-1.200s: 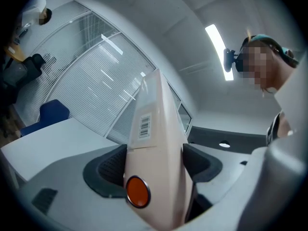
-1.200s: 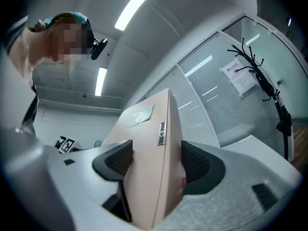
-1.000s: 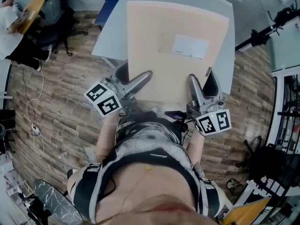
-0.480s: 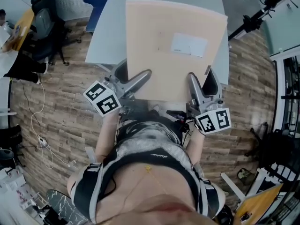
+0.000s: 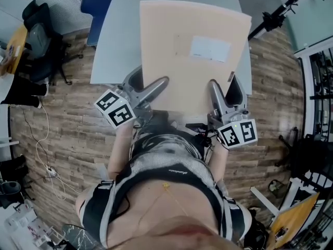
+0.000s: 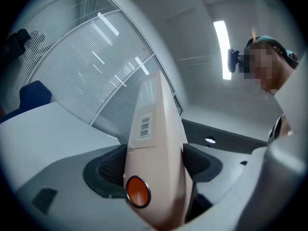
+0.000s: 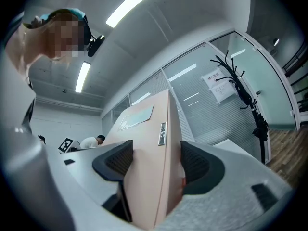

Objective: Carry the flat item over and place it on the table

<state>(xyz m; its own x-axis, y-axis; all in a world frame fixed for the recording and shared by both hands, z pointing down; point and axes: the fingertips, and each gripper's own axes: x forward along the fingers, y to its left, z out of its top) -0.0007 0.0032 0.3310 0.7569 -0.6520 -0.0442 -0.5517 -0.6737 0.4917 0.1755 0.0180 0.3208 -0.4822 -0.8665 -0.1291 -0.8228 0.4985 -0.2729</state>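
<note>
A person's left tongs (image 5: pixel 152 90) and right tongs (image 5: pixel 222 94) each clamped the near edge of a flat peach-coloured box (image 5: pixel 182 72), its white label (image 5: pixel 210 49) facing up, held out over a grey worktop (image 5: pixel 117 40). Whether the box touched the worktop could not be told.

The flat item (image 5: pixel 192 56) now reaches further over the bench (image 5: pixel 117 46), whose near edge sits closer to the carrier (image 5: pixel 166 176). The seated person off to the left is gone from view, and the blue chair (image 5: pixel 99 4) shows more fully.
</note>
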